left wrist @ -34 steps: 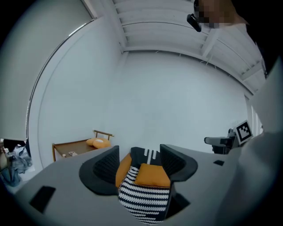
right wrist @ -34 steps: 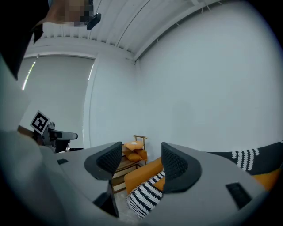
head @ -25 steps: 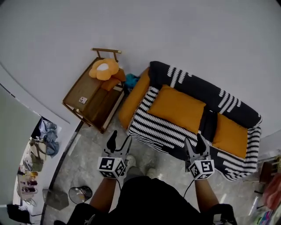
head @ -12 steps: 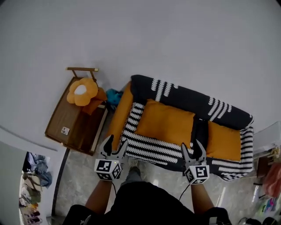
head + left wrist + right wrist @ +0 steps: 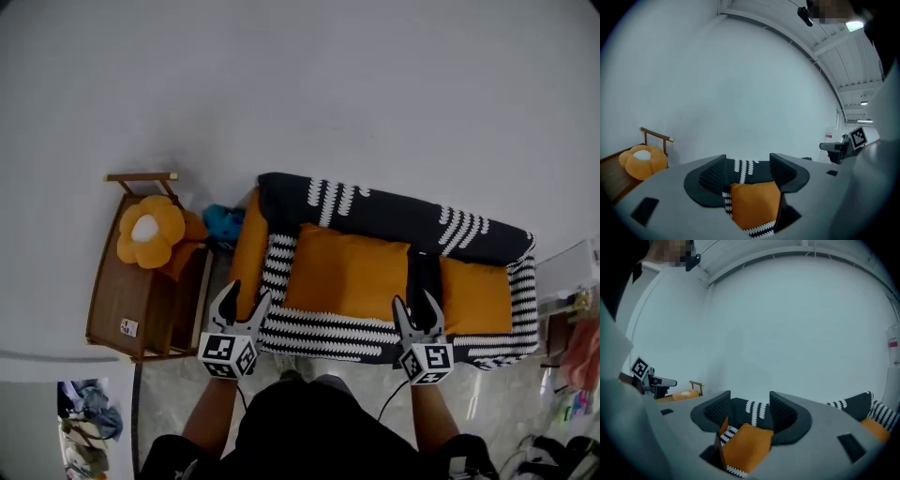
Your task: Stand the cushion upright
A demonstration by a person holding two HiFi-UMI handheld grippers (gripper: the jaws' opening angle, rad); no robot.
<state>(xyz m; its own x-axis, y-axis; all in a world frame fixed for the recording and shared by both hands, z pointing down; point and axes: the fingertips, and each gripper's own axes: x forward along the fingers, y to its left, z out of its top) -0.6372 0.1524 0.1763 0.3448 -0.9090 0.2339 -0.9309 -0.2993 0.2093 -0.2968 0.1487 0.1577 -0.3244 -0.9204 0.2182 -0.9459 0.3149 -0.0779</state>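
1. A sofa point(image 5: 375, 211) runs across the middle of the head view. Its black backrest carries white chevron stripes, and its arms and front edge are banded in black and white.
2. A wooden trolley point(image 5: 122, 300) stands at middle left, just beside the sofa's left end, with a rail handle point(image 5: 141, 176) at its top.
3. A small white label point(image 5: 128, 327) sits on the trolley's lower part.
4. An orange flower-shaped pillow point(image 5: 150, 230) with a white centre rests on the trolley.
5. A teal cloth point(image 5: 222, 223) lies between the trolley and the sofa.
6. A plain white wall point(image 5: 328, 84) fills the upper half.
7. Grey tiled floor point(image 5: 173, 398) shows at lower left, with piled clothing point(image 5: 89, 436) in the corner.
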